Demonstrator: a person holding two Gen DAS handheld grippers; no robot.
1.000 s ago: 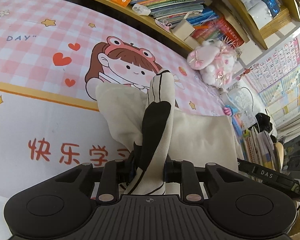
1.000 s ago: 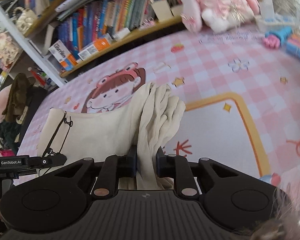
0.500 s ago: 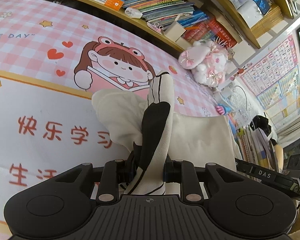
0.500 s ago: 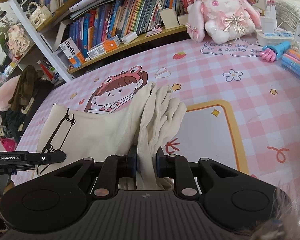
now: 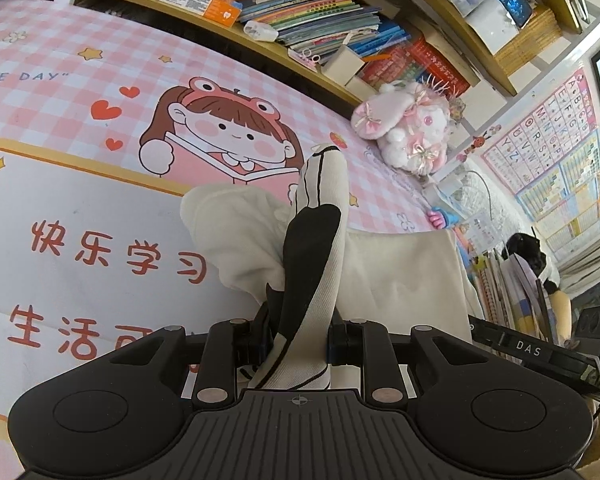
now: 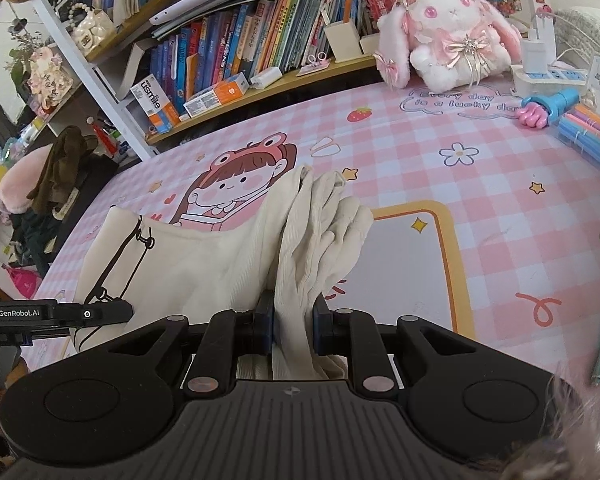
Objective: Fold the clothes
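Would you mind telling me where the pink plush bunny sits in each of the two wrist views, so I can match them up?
Left wrist view: the pink plush bunny is upper right of centre, at the mat's far edge below the bookshelf.
Right wrist view: the bunny is at the top, right of centre, facing the camera.
Shared landmark: the frog-hat girl printed on the mat, just beyond the cream garment.

From my seat, the left gripper (image 5: pixel 296 344) body hides the near end of the cream garment (image 5: pixel 404 280) it pinches; same under the right gripper (image 6: pixel 294 330). The pink mat (image 6: pixel 480 208) runs off both frames. A blurred furry fringe (image 6: pixel 572 420) clouds the near right corner. Book spines (image 5: pixel 324 20) far off are too small to read.
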